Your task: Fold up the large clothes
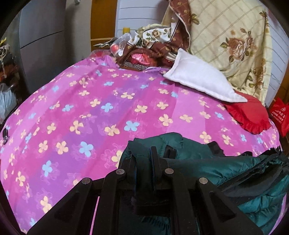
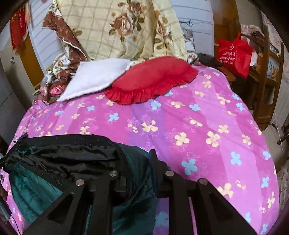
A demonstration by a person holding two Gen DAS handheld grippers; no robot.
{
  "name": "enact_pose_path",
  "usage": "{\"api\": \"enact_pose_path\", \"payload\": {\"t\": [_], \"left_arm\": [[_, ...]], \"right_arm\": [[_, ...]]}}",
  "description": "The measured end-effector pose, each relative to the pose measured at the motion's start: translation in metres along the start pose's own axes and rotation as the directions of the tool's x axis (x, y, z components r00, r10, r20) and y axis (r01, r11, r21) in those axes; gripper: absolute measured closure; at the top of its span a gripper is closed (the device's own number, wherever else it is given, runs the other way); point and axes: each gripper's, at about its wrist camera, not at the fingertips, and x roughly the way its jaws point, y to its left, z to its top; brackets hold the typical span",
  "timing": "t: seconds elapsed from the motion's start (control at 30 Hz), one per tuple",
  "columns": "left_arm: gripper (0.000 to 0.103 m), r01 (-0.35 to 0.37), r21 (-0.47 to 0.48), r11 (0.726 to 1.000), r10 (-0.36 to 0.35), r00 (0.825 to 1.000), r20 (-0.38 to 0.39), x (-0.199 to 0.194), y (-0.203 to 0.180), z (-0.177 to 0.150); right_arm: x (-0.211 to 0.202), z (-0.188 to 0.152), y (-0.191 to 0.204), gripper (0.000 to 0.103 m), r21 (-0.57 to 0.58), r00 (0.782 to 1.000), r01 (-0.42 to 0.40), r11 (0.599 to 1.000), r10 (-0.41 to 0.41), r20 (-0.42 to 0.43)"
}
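A pink-and-purple flowered bedspread [image 1: 101, 112] fills most of both views, spreading from 9 o'clock round to 3 o'clock under everything else. At 1 o'clock in the left wrist view a cream quilt with rose print [image 1: 234, 41] stands heaped against the white slatted headboard [image 1: 137, 16]; in the right wrist view the same quilt sits at 12 o'clock.

The dark green puffer jacket [image 1: 240, 168] lies bunched on the bedspread's near edge, at 4 to 5 o'clock in the left wrist view and at 7 to 8 o'clock in the right wrist view, where its black lining [image 2: 72, 153] is turned outward on top of the green shell.

A white pillow [image 1: 200, 81] rests at 1 o'clock in the left view, its corner overlapping a red frilled cushion [image 1: 247, 115] at 3 o'clock. A red shopping bag [image 2: 234, 54] hangs at 2 o'clock in the right view beside a wooden shelf unit [image 2: 267, 76].

The left gripper [image 1: 143, 159] sits at 6 o'clock, its two black fingers drawn close and pinching a fold of the jacket's green fabric between them. The right gripper [image 2: 139, 162] also sits at 6 o'clock, clamped on jacket fabric that runs between its fingers; one finger [image 2: 155, 159] shows plainly, the other is mostly hidden under the cloth.
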Motion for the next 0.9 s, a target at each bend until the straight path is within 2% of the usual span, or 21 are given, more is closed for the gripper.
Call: {"api": "enact_pose_path", "payload": {"t": [0.1, 0.2, 0.27, 0.3, 0.33, 0.37, 0.4, 0.43, 0.5, 0.6, 0.8, 0.9], "left_arm": [[0.103, 0.009, 0.005, 1.000, -0.009, 1.000, -0.012, 0.012, -0.004, -0.002], [0.100, 0.081, -0.047, 0.996, -0.081, 0.997, -0.012, 0.011, 0.004, 0.000], [0.092, 0.158, -0.109, 0.981, -0.158, 0.987, 0.011, 0.001, 0.016, 0.004], [0.085, 0.194, -0.133, 0.972, -0.192, 0.981, 0.025, -0.005, 0.020, 0.006], [0.077, 0.222, -0.145, 0.964, -0.218, 0.975, 0.046, -0.013, 0.024, 0.008], [0.070, 0.232, -0.142, 0.962, -0.223, 0.972, 0.076, -0.022, 0.026, 0.010], [0.056, 0.225, -0.132, 0.965, -0.211, 0.971, 0.113, -0.030, 0.027, 0.012], [0.050, 0.218, -0.122, 0.968, -0.198, 0.968, 0.156, -0.040, 0.028, 0.013], [0.049, 0.220, -0.102, 0.970, -0.198, 0.961, 0.194, -0.050, 0.028, 0.016], [0.049, 0.203, -0.075, 0.976, -0.188, 0.967, 0.173, -0.052, 0.023, 0.016], [0.049, 0.171, -0.049, 0.984, -0.163, 0.977, 0.141, -0.043, 0.012, 0.000], [0.049, 0.160, -0.043, 0.986, -0.155, 0.983, 0.102, -0.032, 0.005, -0.008]], "right_arm": [[0.026, -0.003, 0.003, 0.085, 0.005, 0.999, 0.027, 1.000, -0.027, -0.022], [0.050, -0.010, -0.001, 0.083, 0.046, 0.998, 0.031, 0.998, -0.029, -0.057], [0.060, -0.016, -0.006, 0.067, 0.091, 0.998, 0.038, 0.995, -0.032, -0.062], [0.062, -0.017, -0.009, 0.061, 0.104, 0.997, 0.042, 0.994, -0.035, -0.061], [0.065, -0.020, -0.014, 0.051, 0.131, 0.998, 0.044, 0.990, -0.036, -0.059], [0.067, -0.020, -0.017, 0.042, 0.151, 0.998, 0.042, 0.988, -0.034, -0.058], [0.068, -0.020, -0.020, 0.039, 0.164, 0.998, 0.039, 0.986, -0.029, -0.059], [0.069, -0.020, -0.024, 0.036, 0.186, 0.998, 0.026, 0.982, -0.015, -0.062], [0.066, -0.017, -0.026, 0.036, 0.196, 0.998, 0.009, 0.980, 0.002, -0.057], [0.052, -0.012, -0.020, 0.036, 0.173, 1.000, 0.002, 0.985, 0.001, -0.017], [-0.001, -0.004, -0.010, 0.032, 0.136, 0.995, -0.010, 0.991, -0.003, 0.098], [-0.015, 0.005, -0.003, 0.031, 0.097, 0.995, -0.032, 0.995, 0.023, 0.101]]}}
